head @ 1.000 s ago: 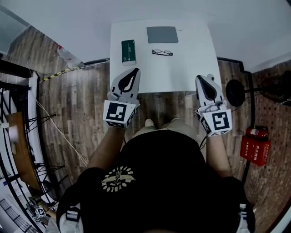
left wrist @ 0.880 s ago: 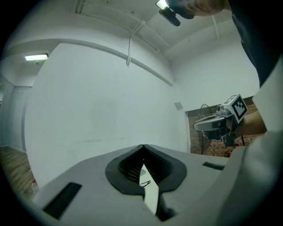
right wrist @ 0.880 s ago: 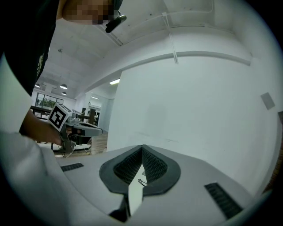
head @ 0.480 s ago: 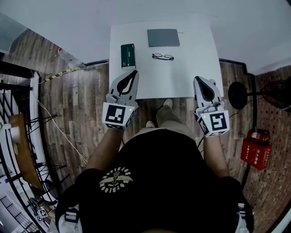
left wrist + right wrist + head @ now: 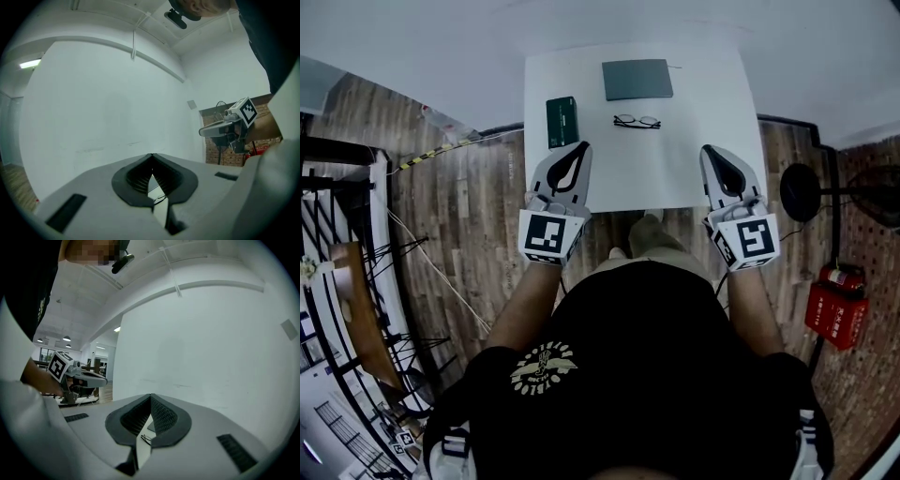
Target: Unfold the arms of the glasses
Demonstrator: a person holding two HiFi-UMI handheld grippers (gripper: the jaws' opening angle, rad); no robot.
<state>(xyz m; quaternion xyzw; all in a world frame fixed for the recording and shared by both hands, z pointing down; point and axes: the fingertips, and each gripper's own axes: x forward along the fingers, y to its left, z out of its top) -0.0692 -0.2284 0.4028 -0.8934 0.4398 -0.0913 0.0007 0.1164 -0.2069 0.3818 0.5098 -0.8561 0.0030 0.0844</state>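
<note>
While both tools hang above the near part of the bench (image 5: 694, 112), the task stands at its very start: nothing is gripped and the glasses (image 5: 637, 121) are untouched.

Position of the work item. The glasses lie toward the far side of the bench, about midway across. They sit just in front of a grey slab (image 5: 637, 79) and to the right of a green box (image 5: 562, 121), apart from both. They look compact, so the arms are judged to be folded (the head view shows them too small to confirm this).

State of the tools. The left tool (image 5: 580, 147) is clenched, its tips meeting, with nothing between them. Its own view shows the glasses only through the slot behind the tips, well ahead on the bench. The right tool (image 5: 710, 151) is likewise clenched and empty, and it too looks toward the glasses. Both tools are well apart from the glasses, and the left one is near the box.

Remaining work, as judged. All of it:
1. Bring the tools to the glasses.
2. Release the jaws.
3. Steady the frame with one tool.
4. Swing out one arm with the other tool.
5. Repeat for the second arm.

The thin frame is likely to slide on the smooth bench, so a firm hold is advised before any arm is pulled.
</note>
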